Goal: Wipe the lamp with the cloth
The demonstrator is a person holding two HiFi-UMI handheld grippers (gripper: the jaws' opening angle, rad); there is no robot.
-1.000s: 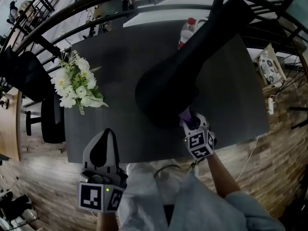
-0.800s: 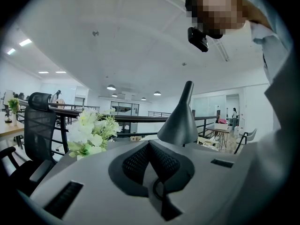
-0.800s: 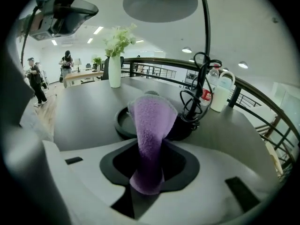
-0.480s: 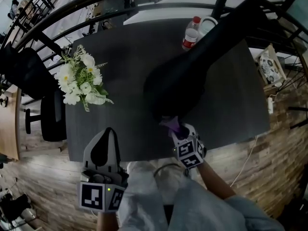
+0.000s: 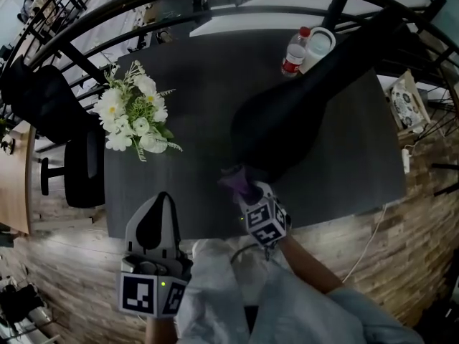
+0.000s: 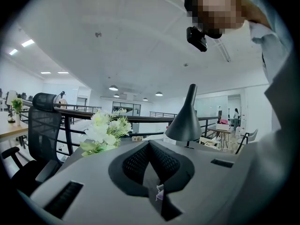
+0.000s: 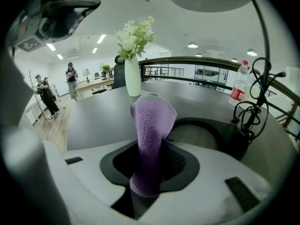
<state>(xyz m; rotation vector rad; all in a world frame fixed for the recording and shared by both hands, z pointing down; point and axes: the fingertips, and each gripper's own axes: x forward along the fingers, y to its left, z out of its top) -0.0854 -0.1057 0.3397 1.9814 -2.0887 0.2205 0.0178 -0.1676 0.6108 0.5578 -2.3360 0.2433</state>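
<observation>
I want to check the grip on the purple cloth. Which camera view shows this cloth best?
The right gripper view: the purple cloth fills the middle, pinched between the right tool's jaws. The head view shows only a small purple tuft near the lamp shade. The left gripper view faces the lamp and flowers instead.

On the dark surface (image 5: 201, 106), a vase of white flowers (image 5: 135, 117) stands near the left edge. A red-capped water bottle (image 5: 294, 54) and a white container (image 5: 319, 45) sit side by side at the far edge. A black office chair (image 5: 82, 167) stands off its left side.
</observation>
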